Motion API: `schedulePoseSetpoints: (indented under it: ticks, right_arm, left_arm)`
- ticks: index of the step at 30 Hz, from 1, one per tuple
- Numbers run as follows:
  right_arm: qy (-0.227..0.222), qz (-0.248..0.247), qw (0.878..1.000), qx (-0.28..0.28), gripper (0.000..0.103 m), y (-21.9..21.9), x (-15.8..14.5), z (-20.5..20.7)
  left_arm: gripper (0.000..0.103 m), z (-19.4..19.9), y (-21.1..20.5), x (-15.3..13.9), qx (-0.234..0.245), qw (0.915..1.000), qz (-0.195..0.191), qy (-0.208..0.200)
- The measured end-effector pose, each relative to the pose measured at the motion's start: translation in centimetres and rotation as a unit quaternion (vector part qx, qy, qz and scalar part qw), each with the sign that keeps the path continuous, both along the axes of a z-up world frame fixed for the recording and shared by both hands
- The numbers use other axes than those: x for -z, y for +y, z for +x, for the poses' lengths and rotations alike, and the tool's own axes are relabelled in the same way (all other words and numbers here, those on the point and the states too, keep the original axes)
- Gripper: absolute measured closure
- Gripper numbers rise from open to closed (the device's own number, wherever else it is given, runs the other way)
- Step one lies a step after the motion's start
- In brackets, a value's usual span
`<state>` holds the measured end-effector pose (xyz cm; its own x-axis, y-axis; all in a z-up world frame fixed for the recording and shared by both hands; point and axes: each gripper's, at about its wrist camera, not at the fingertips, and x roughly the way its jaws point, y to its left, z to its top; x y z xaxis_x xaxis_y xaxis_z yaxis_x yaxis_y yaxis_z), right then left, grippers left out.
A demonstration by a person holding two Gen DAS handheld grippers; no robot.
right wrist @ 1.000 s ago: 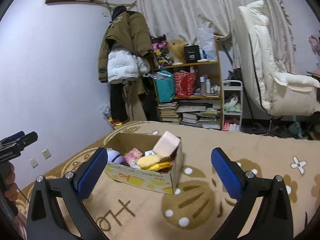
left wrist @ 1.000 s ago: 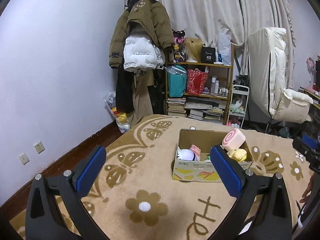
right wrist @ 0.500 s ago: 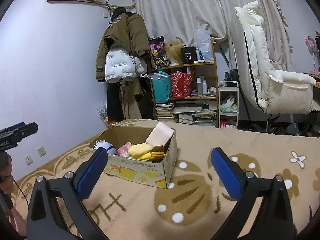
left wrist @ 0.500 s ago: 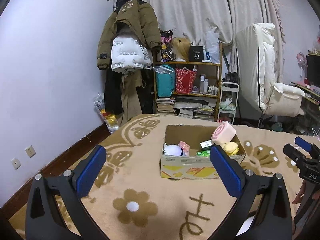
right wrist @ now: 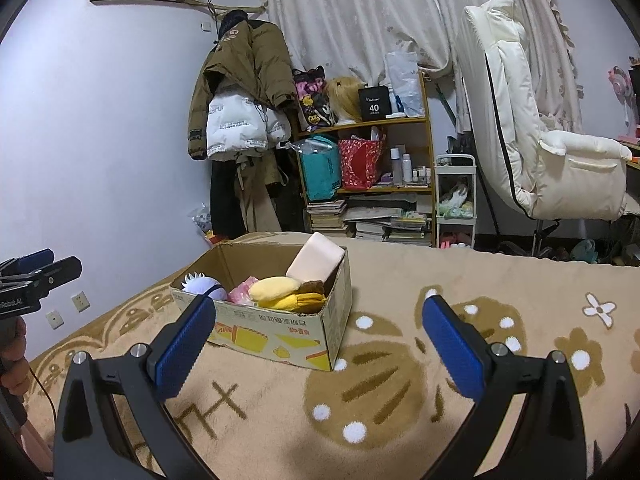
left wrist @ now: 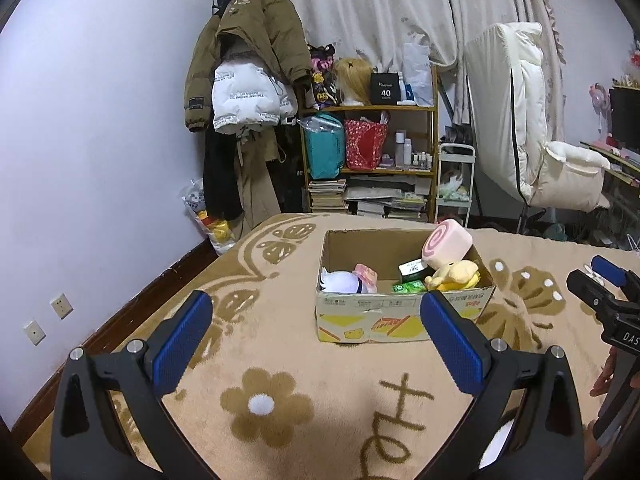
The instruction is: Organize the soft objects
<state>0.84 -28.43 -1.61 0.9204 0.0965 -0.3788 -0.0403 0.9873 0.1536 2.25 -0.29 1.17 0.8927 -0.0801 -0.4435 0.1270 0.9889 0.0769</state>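
Observation:
An open cardboard box (left wrist: 368, 322) (right wrist: 280, 338) sits on the tan flowered blanket (left wrist: 280, 360). Inside lie a pink swirl-roll cushion (left wrist: 447, 242) (right wrist: 320, 258), a yellow plush (left wrist: 454, 274) (right wrist: 276, 288), a white and purple plush (left wrist: 340, 282) (right wrist: 202, 285), a small pink toy (left wrist: 366, 272) and green packets (left wrist: 408, 287). My left gripper (left wrist: 316, 344) hangs open in front of the box, nothing between its blue pads. My right gripper (right wrist: 320, 344) is open too, held right of the box and empty. Each gripper shows at the other view's edge.
A coat rack with jackets (left wrist: 244, 80), a cluttered wooden shelf (left wrist: 372, 160) and a white padded chair (left wrist: 528, 140) stand behind the bed. The wall with sockets (left wrist: 60, 306) runs along the left. A hand (right wrist: 14, 356) holds the left gripper's grip.
Both grippers have drawn back and shifted slightly, so the box sits lower and nearer the middle of each view. Both stayed open and empty. The box contents have not moved.

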Motion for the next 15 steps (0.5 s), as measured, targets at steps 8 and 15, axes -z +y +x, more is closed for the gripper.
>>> schedulePoseSetpoints:
  ticks: [8,15]
  right_arm:
    - [0.002,-0.001,1.000,0.000,0.000,0.10,0.19,-0.02]
    - [0.009,0.000,1.000,-0.009,0.000,0.25,0.64,0.19]
  left_arm:
    - [0.000,0.14,0.05,0.18,-0.005,1.0000,0.000,-0.001]
    - [0.000,-0.01,0.13,0.19,0.000,1.0000,-0.003,0.001]
